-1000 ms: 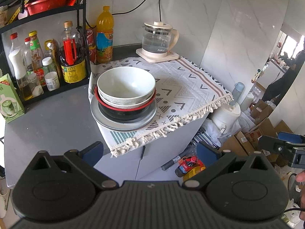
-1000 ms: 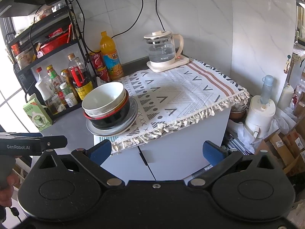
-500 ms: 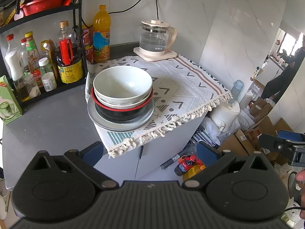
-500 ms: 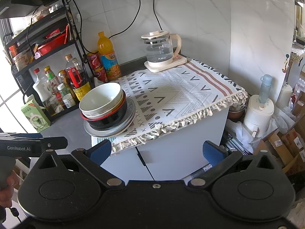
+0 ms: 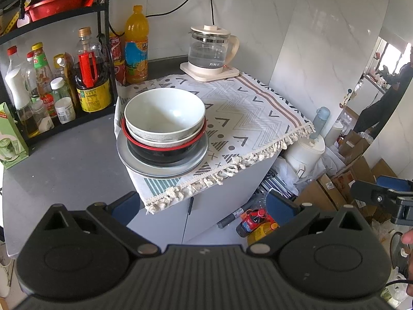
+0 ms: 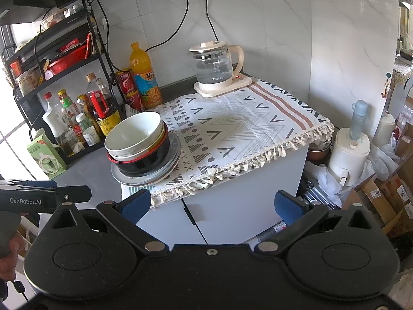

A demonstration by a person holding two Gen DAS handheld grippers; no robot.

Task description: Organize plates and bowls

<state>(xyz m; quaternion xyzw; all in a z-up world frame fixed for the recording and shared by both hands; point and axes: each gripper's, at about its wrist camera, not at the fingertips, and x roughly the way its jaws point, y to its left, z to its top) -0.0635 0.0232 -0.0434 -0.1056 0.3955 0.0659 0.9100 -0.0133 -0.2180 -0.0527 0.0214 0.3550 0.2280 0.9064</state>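
**Stacked dishes sit at the cloth's near-left corner, both grippers spread and empty**

A white bowl point(image 5: 164, 112) sits uppermost, nested in a second pale bowl, which rests inside a black bowl with a red rim point(image 5: 165, 151). All 3 stand on a grey plate point(image 5: 144, 166) at the bottom. The stack occupies the near-left corner of a patterned tablecloth point(image 5: 247, 118) with a fringed edge, which covers a white cabinet point(image 6: 232, 211). The plate's left rim reaches to the cloth's left edge, beside the dark grey counter point(image 5: 64, 160).

At the far end of the cloth stands a glass kettle point(image 5: 210, 51) on its cream base. An orange drink bottle point(image 5: 136, 49) stands behind the stack, near the wall. To the left, a black rack point(image 5: 51, 77) holds sauce bottles and jars.

The left gripper point(image 5: 201, 204) is held short of the cabinet, its blue-padded fingers spread wide with nothing between them. The right gripper point(image 6: 211, 202) is likewise spread wide and empty, also clear of the stack. In the right wrist view the left gripper's body appears at the left edge, held by a hand point(image 6: 7, 253).
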